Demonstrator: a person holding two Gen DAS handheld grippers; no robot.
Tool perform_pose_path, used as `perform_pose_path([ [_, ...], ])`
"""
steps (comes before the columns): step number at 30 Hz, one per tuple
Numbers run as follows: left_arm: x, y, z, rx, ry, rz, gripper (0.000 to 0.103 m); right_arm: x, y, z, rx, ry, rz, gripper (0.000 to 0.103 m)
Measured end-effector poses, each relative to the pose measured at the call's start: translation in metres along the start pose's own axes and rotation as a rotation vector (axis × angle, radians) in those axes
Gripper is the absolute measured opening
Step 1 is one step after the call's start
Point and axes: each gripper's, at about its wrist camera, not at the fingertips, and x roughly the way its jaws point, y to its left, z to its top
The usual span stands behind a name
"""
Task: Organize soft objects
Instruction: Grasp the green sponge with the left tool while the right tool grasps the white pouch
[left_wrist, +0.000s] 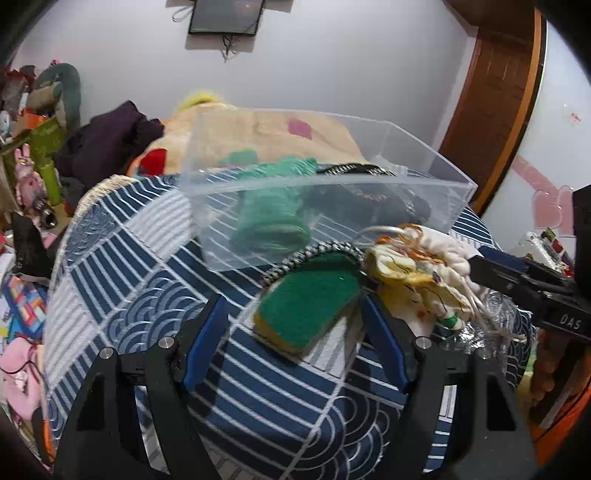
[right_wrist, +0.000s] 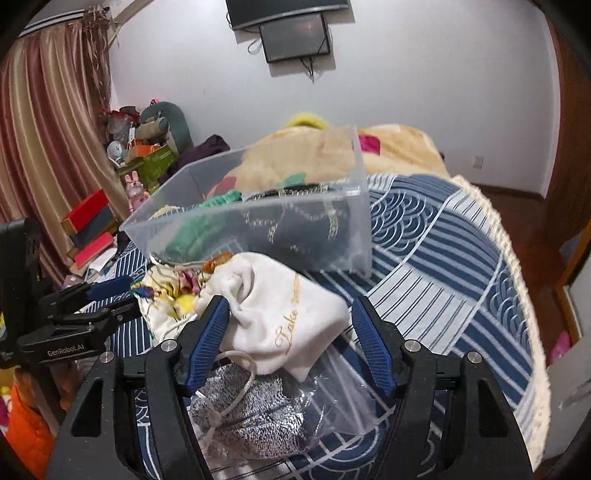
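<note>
- Though frosted walls blur them, a green knitted roll (left_wrist: 271, 218) and dark patterned fabric (right_wrist: 306, 225) lie inside the clear plastic box (left_wrist: 369, 155) on the bed.
- Left hand-held gripper (left_wrist: 295, 314) spread around a green-topped yellow sponge (left_wrist: 310, 302), long axis slanting away rightward.
- Right hand-held gripper (right_wrist: 290, 325) spread around a white velvet drawstring pouch (right_wrist: 280, 314).

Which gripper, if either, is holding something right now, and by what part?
Neither. The left gripper is open around the green sponge; the right gripper is open around the white pouch. Nothing is clamped.
</note>
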Motion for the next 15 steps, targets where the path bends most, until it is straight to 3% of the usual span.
perform_pose_path([
  [3,0.009,-0.002,-0.003,-0.003,0.029,-0.022,0.057,0.001,-0.001,-0.003,0.005,0.013,0.011,0.064],
  [6,0.011,-0.002,-0.006,0.000,0.027,-0.002,0.046,0.000,0.001,-0.004,-0.006,0.016,0.016,0.052],
  [15,-0.014,-0.002,-0.020,0.029,0.022,-0.034,0.038,-0.009,-0.004,-0.007,-0.015,-0.015,-0.014,0.021],
])
